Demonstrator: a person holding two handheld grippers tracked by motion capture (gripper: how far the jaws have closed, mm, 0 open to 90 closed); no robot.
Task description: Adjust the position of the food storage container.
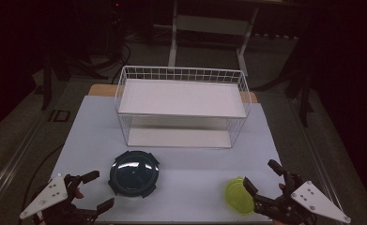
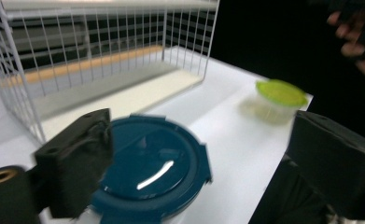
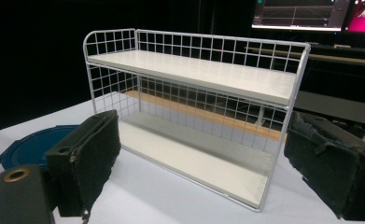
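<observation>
- High view: the left gripper (image 1: 98, 190) stands near the counter's (image 1: 195, 187) front edge with its jaws spread wide and nothing between them. The dark teal lidded container (image 1: 133, 173) sits on the counter just ahead of it and slightly to its right, apart from the jaws. The right gripper (image 1: 263, 180) is also spread and empty, with the small lime-lidded container (image 1: 240, 195) just to its left, close to one jaw; contact cannot be told.
- High view, progress: both containers stand on the counter and both shelves of the white wire rack (image 1: 181, 105) are bare, so I judge that nothing is stowed yet and both pick-ups remain.
- Left gripper view: the teal container (image 2: 154, 168) lies partly between the open jaws, low in the frame, near the left jaw, and ungripped. It sits flat with its lid up; being round, it has no long axis. The lime-lidded container (image 2: 280, 95) stands far ahead to the right, upright.
- Right gripper view: the jaws are wide and hold nothing. The rack (image 3: 194, 121) is straight ahead, its long axis running across the gripper's line. The teal lid (image 3: 35, 144) shows behind the left jaw.
</observation>
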